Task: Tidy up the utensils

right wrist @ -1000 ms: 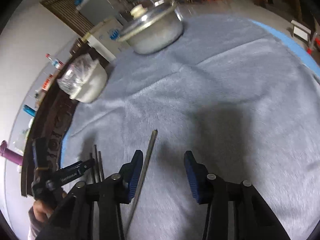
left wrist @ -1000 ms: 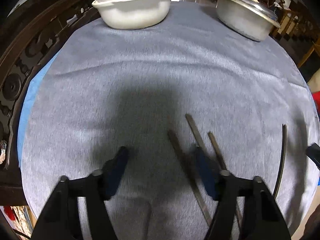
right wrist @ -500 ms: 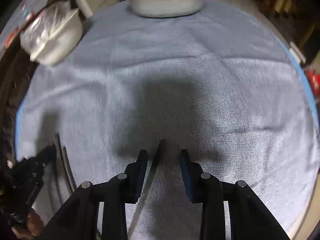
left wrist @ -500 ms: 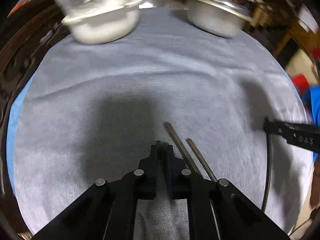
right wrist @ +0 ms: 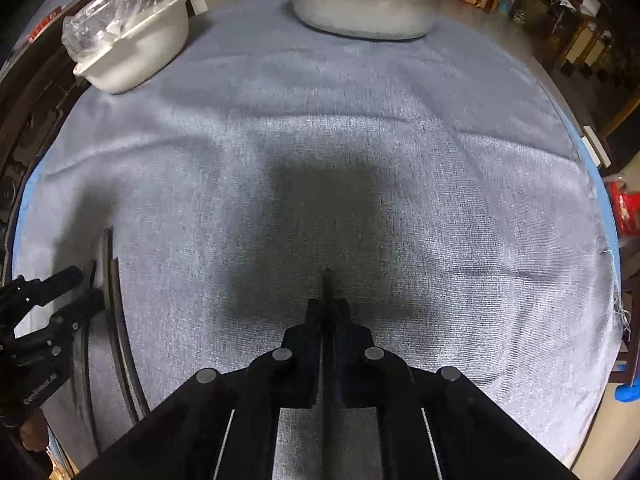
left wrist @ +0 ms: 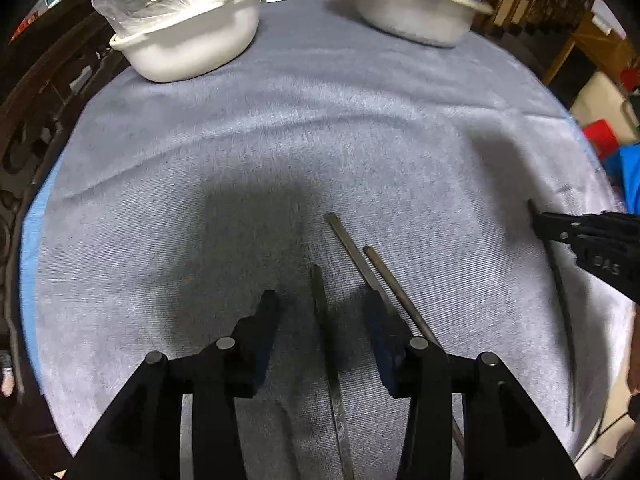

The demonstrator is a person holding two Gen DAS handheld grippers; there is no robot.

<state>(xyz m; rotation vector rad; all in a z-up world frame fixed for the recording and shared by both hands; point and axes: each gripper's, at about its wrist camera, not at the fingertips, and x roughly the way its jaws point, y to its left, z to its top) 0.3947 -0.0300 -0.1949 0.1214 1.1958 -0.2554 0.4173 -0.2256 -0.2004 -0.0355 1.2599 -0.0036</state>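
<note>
Several dark chopsticks lie on a grey cloth (left wrist: 320, 140). In the left wrist view my left gripper (left wrist: 322, 300) is opening, and one chopstick (left wrist: 318, 284) lies loose between its fingers. Two more chopsticks (left wrist: 352, 248) lie just right of it. Further right lies a fourth chopstick (left wrist: 560, 300), with my right gripper (left wrist: 538, 220) on its far end. In the right wrist view my right gripper (right wrist: 328, 304) is shut on that chopstick (right wrist: 327, 280), whose tip pokes out past the pads. My left gripper (right wrist: 86, 286) shows at the left edge beside the other chopsticks (right wrist: 116, 320).
A white bowl (left wrist: 188, 40) with a clear plastic bag in it stands at the back left. A lidded metal pot (left wrist: 416, 8) stands at the back right. Dark carved wooden furniture (left wrist: 36, 100) borders the cloth on the left. A person's hand (right wrist: 32, 432) shows at the lower left.
My left gripper closed around a chopstick and has opened again, leaving it on the cloth. My right gripper moved over the lone chopstick and closed on it.
</note>
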